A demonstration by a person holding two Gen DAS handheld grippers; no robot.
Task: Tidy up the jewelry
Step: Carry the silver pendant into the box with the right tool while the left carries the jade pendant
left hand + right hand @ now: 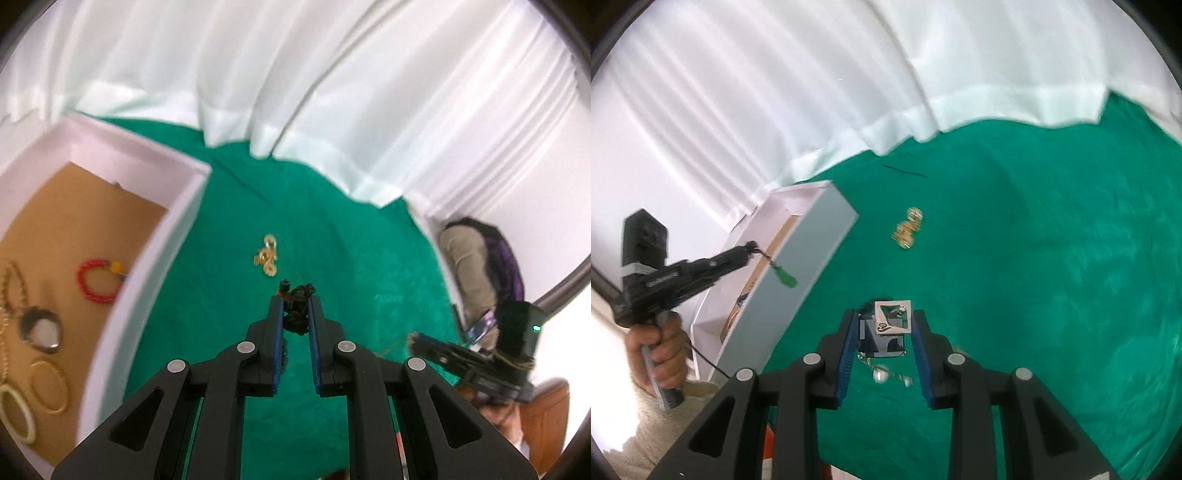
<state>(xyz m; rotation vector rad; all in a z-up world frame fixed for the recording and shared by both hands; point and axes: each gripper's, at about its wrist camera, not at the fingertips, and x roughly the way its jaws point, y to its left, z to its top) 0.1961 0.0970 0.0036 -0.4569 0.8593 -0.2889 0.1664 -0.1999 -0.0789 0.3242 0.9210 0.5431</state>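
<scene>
My left gripper [295, 301] is shut on a dark corded necklace [300, 308], held above the green cloth [351, 277]. In the right wrist view the same gripper [751, 248] hangs a green pendant [786, 279] beside the white box [798, 273]. My right gripper [885, 319] is open around a small earring card [891, 318] on the cloth, with pearl earrings [881, 374] lying between its fingers. A gold chain piece [267, 255] lies on the cloth; it also shows in the right wrist view [908, 229].
The white box [162, 236] with a brown floor holds a red bead bracelet [96, 280], a pendant necklace [38, 328] and bangles [48, 391]. White curtain [295, 74] hangs behind the table. A person's hand [659, 350] grips the left tool.
</scene>
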